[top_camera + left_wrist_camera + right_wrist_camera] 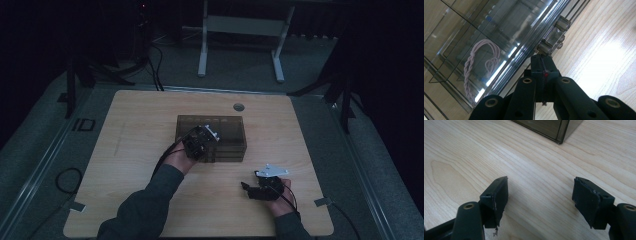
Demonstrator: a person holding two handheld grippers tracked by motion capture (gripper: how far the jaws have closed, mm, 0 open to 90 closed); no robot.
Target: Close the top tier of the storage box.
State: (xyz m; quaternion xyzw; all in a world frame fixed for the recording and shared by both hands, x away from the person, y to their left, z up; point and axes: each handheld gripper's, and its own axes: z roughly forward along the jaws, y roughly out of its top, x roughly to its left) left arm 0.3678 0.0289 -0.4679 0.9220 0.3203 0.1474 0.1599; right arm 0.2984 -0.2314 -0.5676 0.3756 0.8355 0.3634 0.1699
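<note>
Right tool [250,188]: positioned at the near right of the tabletop [125,165], low over the wood, jaws pointing left. In the right gripper view the two black jaws stand wide apart with only bare wood grain between them; nothing is held. A corner of the drawer box [554,130] shows beyond them, well apart.

Left tool [212,134]: farther in, at the left front of the box, carried by the left hand [180,159]. In the left gripper view the jaws are closed flat against each other, tips just below the clear knob [552,37] on the drawer front and apparently touching it. Whether the tips pinch any part of the knob cannot be told; they appear closed on nothing.

Drawer box [212,137]: smoked transparent plastic, stacked drawers, standing at the centre of the tabletop. A coil of pale twisted cord [480,67] lies inside, visible through the wall.

Handling assessment:
- The box is rigid but probably light; it may slide across the smooth wood when a drawer is pulled. Steady the casing with the free tool
- The walls are glossy and likely slippery, and thin plastic can crack under a hard squeeze. Grip the knob, not the panel edge
- The knob is small and smooth; seat the jaws squarely behind its head and pull straight outward
- The cord is soft and limp; take it at the bundled middle
</note>
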